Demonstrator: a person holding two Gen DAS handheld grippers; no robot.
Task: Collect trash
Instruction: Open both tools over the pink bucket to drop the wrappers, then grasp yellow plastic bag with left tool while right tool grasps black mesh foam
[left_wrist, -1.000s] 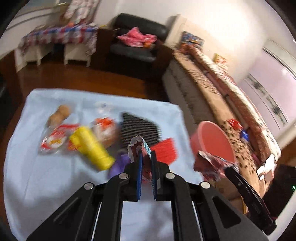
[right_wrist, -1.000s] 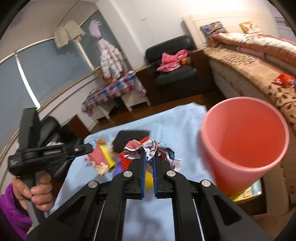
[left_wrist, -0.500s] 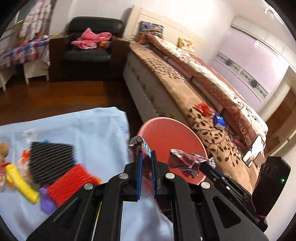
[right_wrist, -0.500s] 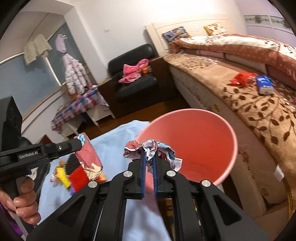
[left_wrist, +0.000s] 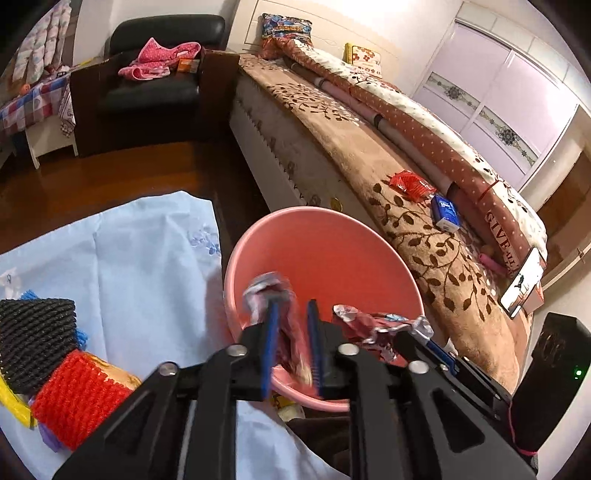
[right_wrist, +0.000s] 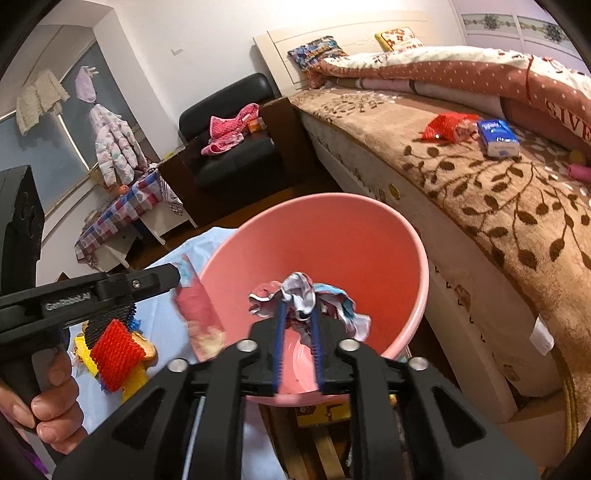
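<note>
A pink bucket (left_wrist: 376, 236) (right_wrist: 410, 236) stands past the table's edge. My left gripper (left_wrist: 291, 308) hangs over its rim with the jaws parted; a pink crumpled wrapper (left_wrist: 267, 291) hangs blurred between them and against the left finger. It also shows in the right wrist view (right_wrist: 199, 317) below the left gripper's finger. My right gripper (right_wrist: 297, 308) is over the bucket mouth, jaws parted a little, with a crumpled silver and pink wrapper (right_wrist: 295, 291) sitting at the fingertips. That wrapper also shows in the left wrist view (left_wrist: 373, 323).
A light blue cloth (left_wrist: 140, 258) covers the table, with a black mesh pad (left_wrist: 33, 332), a red mesh pad (left_wrist: 70, 402) and yellow packaging (right_wrist: 133, 380) on it. A bed (left_wrist: 388, 177) with a red packet (left_wrist: 412, 184) and a blue pack (left_wrist: 445, 212) lies to the right.
Both grippers moved from above the table to over the pink bucket. Both jaws have opened from shut, and the left wrapper is slipping down.
</note>
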